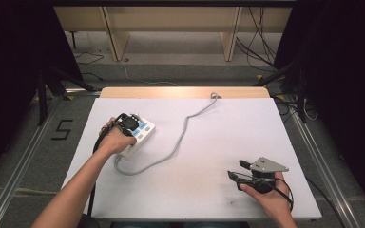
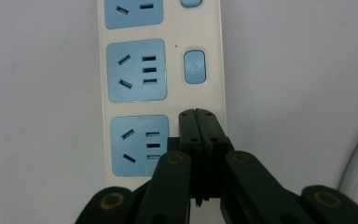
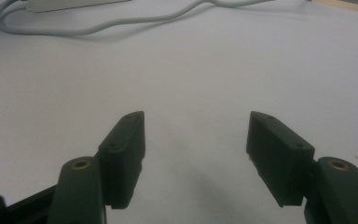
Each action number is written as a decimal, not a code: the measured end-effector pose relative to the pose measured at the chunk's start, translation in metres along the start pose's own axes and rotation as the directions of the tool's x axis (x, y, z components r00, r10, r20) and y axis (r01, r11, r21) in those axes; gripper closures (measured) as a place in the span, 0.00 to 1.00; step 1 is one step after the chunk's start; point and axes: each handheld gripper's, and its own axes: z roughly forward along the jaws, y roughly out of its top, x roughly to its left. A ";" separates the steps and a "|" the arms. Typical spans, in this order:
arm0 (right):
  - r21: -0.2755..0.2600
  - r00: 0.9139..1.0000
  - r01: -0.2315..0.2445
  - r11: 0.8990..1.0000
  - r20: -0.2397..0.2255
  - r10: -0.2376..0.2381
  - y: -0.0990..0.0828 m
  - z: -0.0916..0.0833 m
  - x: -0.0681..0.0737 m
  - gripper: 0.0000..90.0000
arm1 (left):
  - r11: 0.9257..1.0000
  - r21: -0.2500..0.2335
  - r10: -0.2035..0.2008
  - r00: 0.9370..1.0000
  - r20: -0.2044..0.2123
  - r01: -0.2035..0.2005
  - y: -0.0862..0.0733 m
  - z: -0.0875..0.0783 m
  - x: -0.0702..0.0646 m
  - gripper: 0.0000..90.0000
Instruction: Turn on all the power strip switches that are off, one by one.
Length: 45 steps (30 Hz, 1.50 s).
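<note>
High view: left claw over the near end of a white power strip at the tabletop's left; hand hides part of it.

Left claw view: jaws pressed together, tips on the strip's edge beside a blue socket; any button beneath is hidden.

Right claw view: right claw spread wide, empty, over matte white surface; grey cable cut off at top.

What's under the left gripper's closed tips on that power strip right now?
The left gripper, jaws together, sits on the power strip beside the nearest blue socket, in line with the blue switch further along. A switch likely lies beneath, but the jaws cover it.
</note>
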 end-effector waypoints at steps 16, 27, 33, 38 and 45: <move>-0.005 1.000 -0.001 1.000 0.000 0.001 0.000 -0.001 -0.001 0.43 | 0.998 -0.050 -0.027 0.999 0.030 0.029 -0.004 -0.001 0.006 1.00; -0.004 1.000 -0.004 1.000 0.001 0.004 0.000 -0.001 -0.001 0.43 | 0.995 -0.090 -0.044 0.999 0.023 0.046 -0.001 -0.006 0.009 1.00; -0.003 1.000 -0.002 1.000 0.001 0.002 0.000 -0.001 -0.001 0.42 | 0.993 -0.102 -0.053 0.998 0.020 0.054 0.003 -0.010 0.010 1.00; -0.005 1.000 -0.002 1.000 0.001 0.002 0.000 -0.001 -0.001 0.42 | 0.993 -0.104 -0.051 0.998 0.021 0.053 0.006 -0.010 0.011 1.00; -0.004 1.000 -0.002 1.000 0.001 0.002 0.000 -0.001 -0.001 0.42 | 0.993 -0.104 -0.048 0.999 0.015 0.050 0.009 -0.010 0.012 1.00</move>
